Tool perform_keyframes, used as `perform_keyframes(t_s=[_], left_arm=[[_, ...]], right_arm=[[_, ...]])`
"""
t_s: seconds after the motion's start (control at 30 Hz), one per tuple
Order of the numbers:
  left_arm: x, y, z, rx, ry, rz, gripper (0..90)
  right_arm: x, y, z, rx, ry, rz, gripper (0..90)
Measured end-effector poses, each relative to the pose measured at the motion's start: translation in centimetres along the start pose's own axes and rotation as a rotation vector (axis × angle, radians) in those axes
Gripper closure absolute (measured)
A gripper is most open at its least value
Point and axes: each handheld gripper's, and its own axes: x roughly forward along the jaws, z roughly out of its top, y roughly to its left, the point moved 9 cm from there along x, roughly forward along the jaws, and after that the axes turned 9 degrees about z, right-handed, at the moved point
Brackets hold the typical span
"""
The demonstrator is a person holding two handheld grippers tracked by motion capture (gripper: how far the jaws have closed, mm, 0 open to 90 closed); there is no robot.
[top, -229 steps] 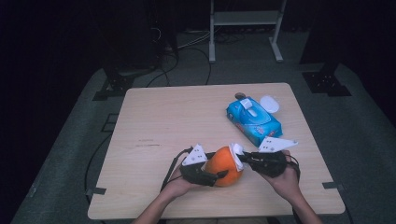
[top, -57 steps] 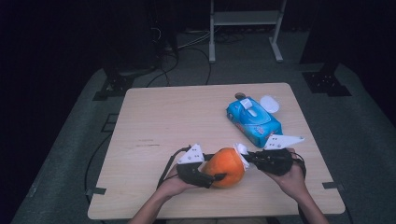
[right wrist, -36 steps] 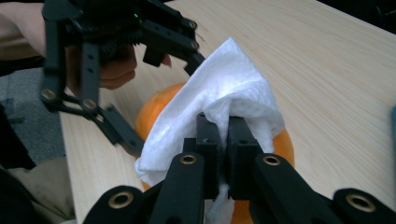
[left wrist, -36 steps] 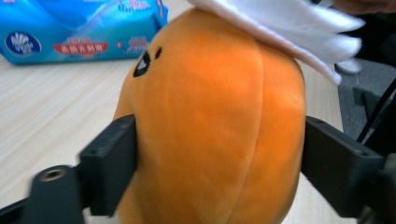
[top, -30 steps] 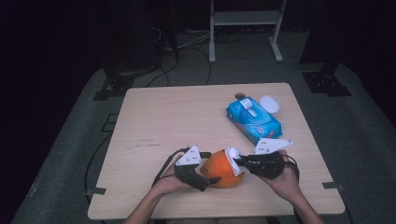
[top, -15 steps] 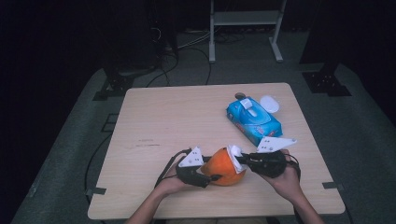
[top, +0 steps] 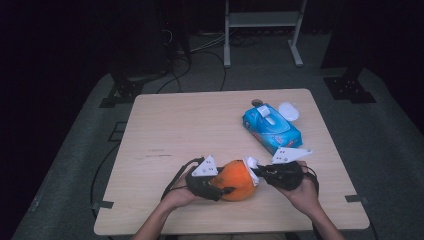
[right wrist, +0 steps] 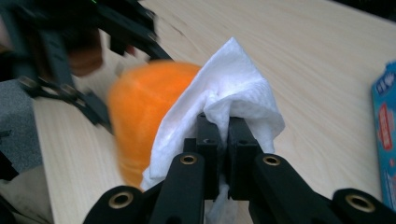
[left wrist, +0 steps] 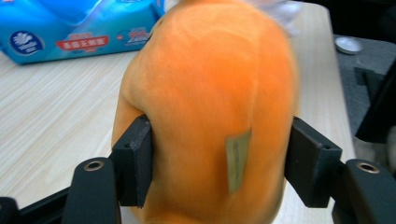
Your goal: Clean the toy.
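The light wooden surface (top: 200, 130) stands on a grey floor (top: 380, 130) in a dark room. Beyond it a white metal frame (top: 262, 20) rises into the blackness. Black stand feet (top: 122, 92) sit at the far left and far right (top: 349, 89); cables (top: 200, 55) trail across the floor.

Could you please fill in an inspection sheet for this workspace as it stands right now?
Surface: wooden table, bare at the left.
Job's things: orange plush toy; white wipe against it.
Clutter: blue wipes pack; white lid beside it.
Grippers: left gripper just re-closed, clamping the toy; right gripper shut on the wipe.
Cables: black cable trailing from the left gripper.
Surroundings: dark room, grey floor mat.
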Motion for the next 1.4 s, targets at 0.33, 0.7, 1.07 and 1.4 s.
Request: perform_keyframes(t_s=[0.33, 0.7, 1.07, 1.4], left_arm=[[0.7, -0.2, 0.2, -0.026, 0.001, 0.006, 33.7], [0.8, 0.3, 0.7, -0.018, -0.125, 0.017, 15.8], [1.9, 0.6, -0.7, 0.007, -0.159, -0.029, 8.4], [0.2, 0.1, 0.8, 0.003, -0.150, -0.037, 37.8]], right_arm=[[0.1, 1.8, 1.1, -0.061, -0.011, 0.018, 85.0], [-0.3, -0.5, -0.5, -0.028, 0.027, -0.030, 84.8], [-0.5, -1.2, -0.8, 0.003, 0.018, -0.024, 84.4], [-1.0, -1.3, -0.5, 0.053, -0.023, 0.000, 84.7]])
